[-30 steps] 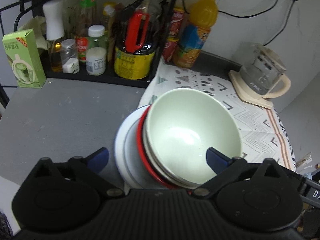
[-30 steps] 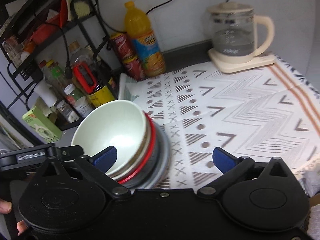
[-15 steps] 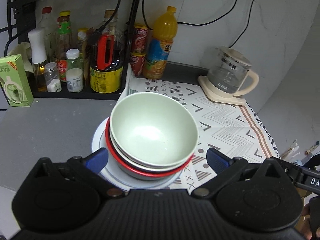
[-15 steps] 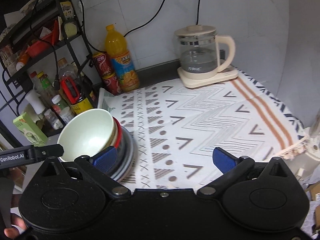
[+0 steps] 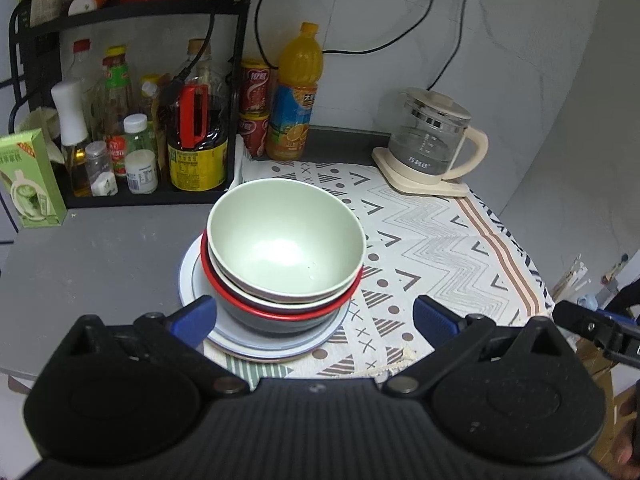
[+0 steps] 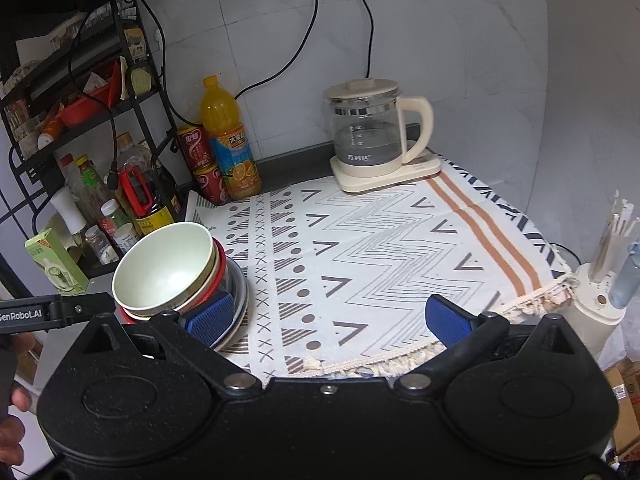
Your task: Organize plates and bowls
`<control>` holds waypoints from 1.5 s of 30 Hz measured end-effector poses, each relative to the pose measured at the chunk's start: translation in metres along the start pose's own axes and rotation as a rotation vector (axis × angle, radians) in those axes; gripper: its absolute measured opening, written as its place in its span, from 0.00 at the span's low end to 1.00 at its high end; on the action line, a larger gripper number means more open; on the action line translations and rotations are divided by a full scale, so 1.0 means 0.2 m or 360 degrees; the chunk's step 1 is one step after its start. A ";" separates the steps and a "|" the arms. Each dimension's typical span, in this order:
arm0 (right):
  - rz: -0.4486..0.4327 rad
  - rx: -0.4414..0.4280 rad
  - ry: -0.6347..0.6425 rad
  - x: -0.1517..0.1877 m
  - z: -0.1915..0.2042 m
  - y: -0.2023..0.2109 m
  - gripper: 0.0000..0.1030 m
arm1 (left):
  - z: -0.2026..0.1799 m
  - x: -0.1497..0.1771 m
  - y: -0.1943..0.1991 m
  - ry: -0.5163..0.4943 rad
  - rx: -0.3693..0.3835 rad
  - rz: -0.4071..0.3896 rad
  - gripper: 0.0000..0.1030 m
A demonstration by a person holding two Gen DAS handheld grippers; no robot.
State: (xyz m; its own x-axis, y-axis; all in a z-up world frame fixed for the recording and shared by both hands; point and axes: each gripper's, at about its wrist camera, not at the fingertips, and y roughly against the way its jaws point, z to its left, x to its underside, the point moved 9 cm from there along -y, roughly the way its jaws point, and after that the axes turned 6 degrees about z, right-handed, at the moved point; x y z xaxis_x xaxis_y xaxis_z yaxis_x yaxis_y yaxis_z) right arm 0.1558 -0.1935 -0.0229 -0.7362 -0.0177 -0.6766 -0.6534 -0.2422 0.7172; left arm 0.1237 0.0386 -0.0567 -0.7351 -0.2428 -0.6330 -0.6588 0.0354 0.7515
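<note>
Between the wide-spread jaws of the left gripper (image 5: 312, 314), ahead and below: stacked bowls (image 5: 286, 240) on plates (image 5: 276, 346), on the bench (image 5: 92, 264). Right gripper (image 6: 328, 316) jaws equally wide, empty, stack at left fingertip (image 6: 212, 316).

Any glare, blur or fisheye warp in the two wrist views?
Left wrist: sharp, a soft glare patch in the pale green bowl, walls bowed, corners vignetted. Right wrist: sharp, dim on the rack side, patterned cloth evenly lit, its edges curved by the lens.
</note>
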 end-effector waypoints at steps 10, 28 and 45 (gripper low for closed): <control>-0.0052 0.0062 0.0035 0.05 -0.01 0.10 1.00 | -0.01 0.07 0.08 -0.0067 -0.0020 0.0000 1.00; -0.0038 0.0093 -0.0012 0.16 -0.05 0.25 1.00 | -0.08 0.23 0.24 -0.0102 -0.0015 -0.0055 1.00; -0.0066 0.0110 -0.0035 0.24 -0.05 0.30 1.00 | -0.15 0.27 0.30 -0.0179 -0.0028 -0.0097 1.00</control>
State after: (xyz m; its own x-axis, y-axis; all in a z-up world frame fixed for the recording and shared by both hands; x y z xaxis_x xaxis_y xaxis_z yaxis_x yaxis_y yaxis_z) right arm 0.0834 -0.2176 -0.0134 -0.7114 0.0125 -0.7027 -0.6935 -0.1748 0.6989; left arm 0.0482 -0.0006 -0.0401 -0.7080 -0.1335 -0.6935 -0.7004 0.0067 0.7137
